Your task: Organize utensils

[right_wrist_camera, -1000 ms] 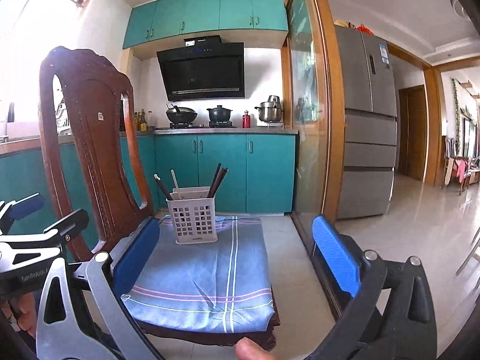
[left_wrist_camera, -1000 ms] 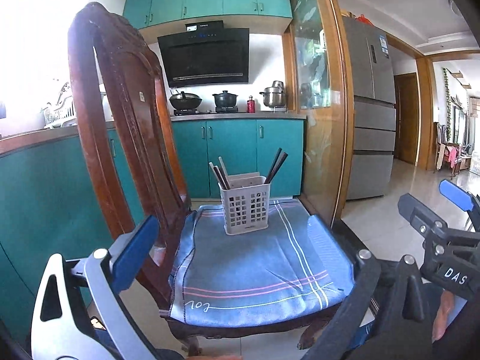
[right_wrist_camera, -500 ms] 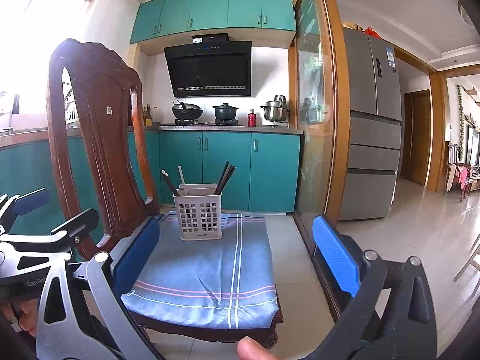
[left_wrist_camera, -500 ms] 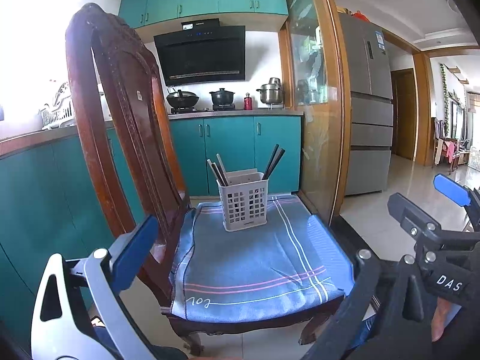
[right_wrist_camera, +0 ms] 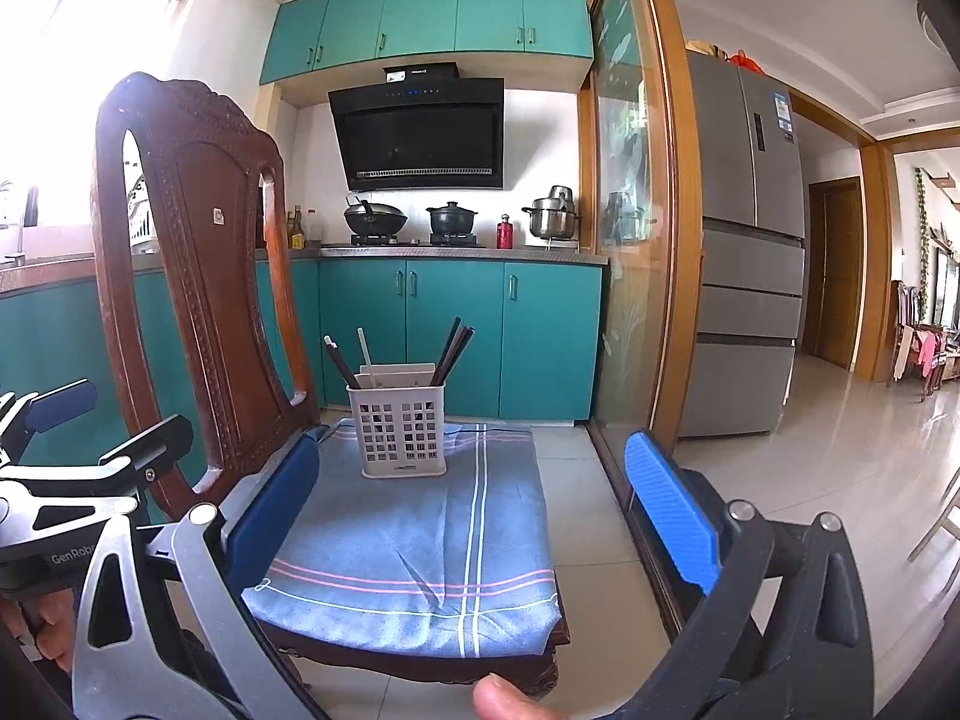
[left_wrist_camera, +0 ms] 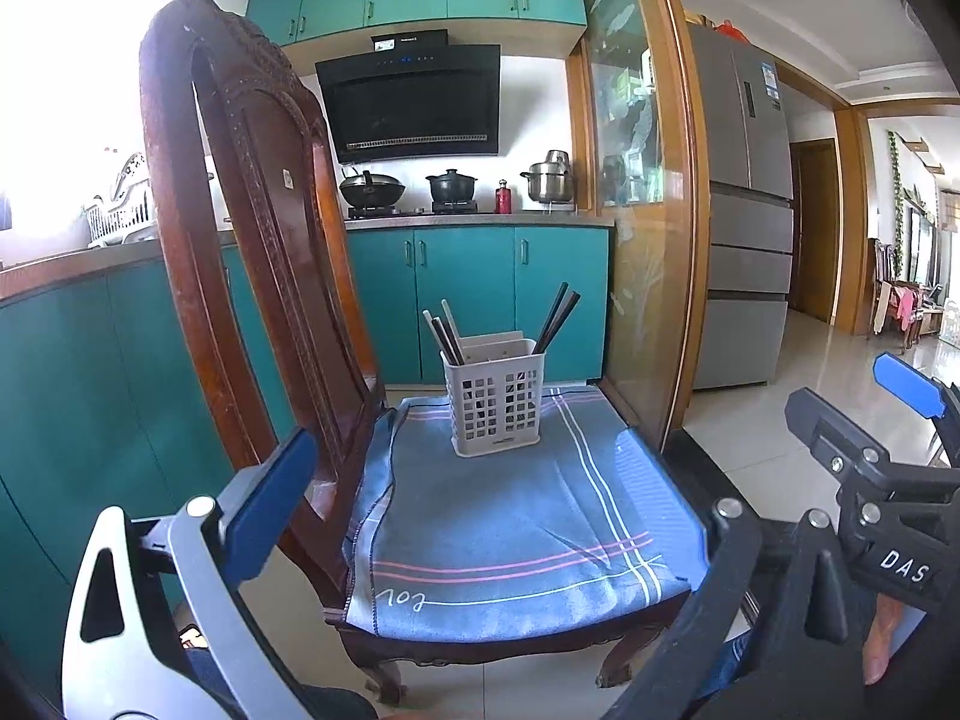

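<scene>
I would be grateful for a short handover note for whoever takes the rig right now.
Left gripper: open, empty, held back from the chair.
Right gripper: open, empty, also short of the seat.
Things: the white basket stands upright on the blue cloth covering the seat. Dark chopsticks lean in its right side; more chopsticks, dark and pale, lean in its left.
Done: nothing visibly handled so far.
Left: probably reach in and sort the chopsticks; which compartment each belongs in cannot be told.
</scene>
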The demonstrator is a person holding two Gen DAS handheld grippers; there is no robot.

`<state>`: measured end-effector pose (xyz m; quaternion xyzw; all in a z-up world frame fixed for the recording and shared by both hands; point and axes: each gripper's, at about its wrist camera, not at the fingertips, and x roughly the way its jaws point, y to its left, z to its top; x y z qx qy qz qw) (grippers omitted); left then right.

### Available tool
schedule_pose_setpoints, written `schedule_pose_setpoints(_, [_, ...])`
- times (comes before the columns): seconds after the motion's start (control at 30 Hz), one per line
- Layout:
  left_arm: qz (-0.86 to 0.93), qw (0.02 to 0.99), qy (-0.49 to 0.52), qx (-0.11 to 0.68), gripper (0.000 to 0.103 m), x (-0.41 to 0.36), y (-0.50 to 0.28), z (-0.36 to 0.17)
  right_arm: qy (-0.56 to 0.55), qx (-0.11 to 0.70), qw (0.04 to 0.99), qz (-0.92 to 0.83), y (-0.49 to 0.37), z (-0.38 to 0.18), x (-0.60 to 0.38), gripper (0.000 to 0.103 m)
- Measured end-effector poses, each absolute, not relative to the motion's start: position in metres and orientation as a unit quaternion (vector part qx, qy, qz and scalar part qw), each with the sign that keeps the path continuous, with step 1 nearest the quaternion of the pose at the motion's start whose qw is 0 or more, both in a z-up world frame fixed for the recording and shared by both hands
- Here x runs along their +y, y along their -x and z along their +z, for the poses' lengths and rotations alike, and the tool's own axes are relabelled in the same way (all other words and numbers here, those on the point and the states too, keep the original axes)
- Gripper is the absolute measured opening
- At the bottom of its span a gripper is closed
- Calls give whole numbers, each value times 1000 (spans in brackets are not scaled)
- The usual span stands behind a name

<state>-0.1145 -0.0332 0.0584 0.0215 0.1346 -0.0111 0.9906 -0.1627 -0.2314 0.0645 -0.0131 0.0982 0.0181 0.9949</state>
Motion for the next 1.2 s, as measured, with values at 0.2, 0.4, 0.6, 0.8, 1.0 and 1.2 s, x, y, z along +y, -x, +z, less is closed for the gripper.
schedule_pose_setpoints(0.2, [-12, 991, -23, 135, 99, -34, 115, 58, 12, 99, 995, 19, 163, 65, -233, 100])
schedule_pose_setpoints(0.4, [-13, 990, -20, 136, 99, -29, 112, 58, 15, 101, 995, 17, 162, 63, -231, 100])
schedule_pose_setpoints(0.6, [-11, 991, -24, 133, 99, -28, 112, 56, 14, 102, 995, 17, 163, 62, -231, 100])
schedule_pose_setpoints(0.8, [-12, 991, -34, 127, 99, -32, 114, 55, 16, 105, 994, 17, 161, 61, -229, 100])
schedule_pose_setpoints(1.0, [-15, 990, -26, 135, 99, -31, 112, 55, 15, 106, 994, 17, 160, 61, -227, 100])
schedule_pose_setpoints(1.2, [-14, 988, -25, 149, 99, -36, 108, 51, 19, 110, 994, 17, 159, 57, -225, 100])
